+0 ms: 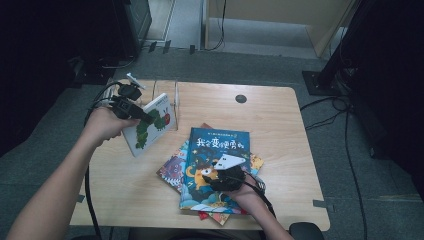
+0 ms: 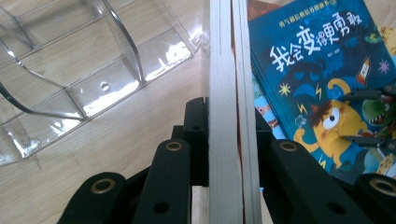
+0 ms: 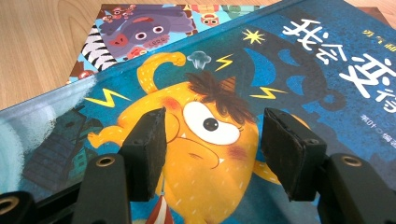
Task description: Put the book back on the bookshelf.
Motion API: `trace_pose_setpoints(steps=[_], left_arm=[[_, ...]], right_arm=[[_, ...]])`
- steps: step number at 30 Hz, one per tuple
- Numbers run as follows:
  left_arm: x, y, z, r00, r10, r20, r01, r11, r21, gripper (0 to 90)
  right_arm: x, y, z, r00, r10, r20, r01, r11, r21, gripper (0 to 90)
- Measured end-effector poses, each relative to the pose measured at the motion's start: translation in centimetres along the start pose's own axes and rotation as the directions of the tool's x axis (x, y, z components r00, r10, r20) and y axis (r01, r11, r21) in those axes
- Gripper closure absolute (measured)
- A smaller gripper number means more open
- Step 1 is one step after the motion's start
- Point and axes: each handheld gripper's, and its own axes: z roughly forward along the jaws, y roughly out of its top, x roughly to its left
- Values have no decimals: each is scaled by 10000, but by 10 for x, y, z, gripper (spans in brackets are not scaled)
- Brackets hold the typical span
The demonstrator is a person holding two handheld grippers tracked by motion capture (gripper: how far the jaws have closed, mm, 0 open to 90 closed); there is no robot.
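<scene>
Since the left gripper (image 1: 142, 117) is clamped tight on the edge of the caterpillar book (image 1: 150, 125), the book stands up off the table (image 1: 280, 110), tilted, just beside the clear rack (image 1: 167, 92) w/ its slots, prob so it can slide in on its thin side. While that goes on, the right gripper (image 3: 212, 149) rests on the blue book (image 1: 215, 165), top of the pile near the front edge, jaws apart & holding nothing, I think to keep the pile from sliding
</scene>
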Motion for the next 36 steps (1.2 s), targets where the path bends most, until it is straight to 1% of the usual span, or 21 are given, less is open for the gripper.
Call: trace_pose_setpoints(steps=[2,4,5,8,9,12,13,15,19,21,27,36], left_arm=[[2,4,1,9999,-135,69,135,9999,-15,776],[3,10,3,9998,-164,-69,164,9999,53,776],[3,10,3,9998,-164,-69,164,9999,53,776],[4,18,5,9993,-342,-167,343,9994,45,776],[4,18,5,9993,-342,-167,343,9994,45,776],[5,25,6,9987,-454,-216,454,9990,22,776],[4,30,7,9984,-460,-336,461,9989,31,776],[4,31,8,9981,-471,-388,471,9989,7,776],[5,39,11,9972,-530,-534,538,9985,122,776],[7,44,12,9964,-601,-601,604,9982,32,776],[10,51,18,9946,-768,-693,775,9970,74,776],[19,60,28,9905,-1166,-732,1172,9931,40,776]], right_arm=[[0,0,0,10000,6,-1,-6,10000,-1,411],[0,0,0,10000,-5,11,5,10000,-10,411],[0,0,0,10000,-5,11,5,10000,-10,411],[0,0,0,10000,-8,15,8,10000,-6,412],[0,0,0,10000,-7,7,7,10000,-1,412],[0,0,0,10000,-2,4,2,10000,-2,413],[0,0,0,10000,13,11,-12,10000,-8,415],[0,0,0,10000,7,20,-7,10000,-8,415],[0,0,0,10000,7,23,-7,10000,-11,417],[-1,0,0,10000,18,0,-18,10000,-8,420],[-1,0,0,10000,54,7,-54,10000,-14,427],[-1,0,0,10000,83,0,-83,10000,-25,428]])
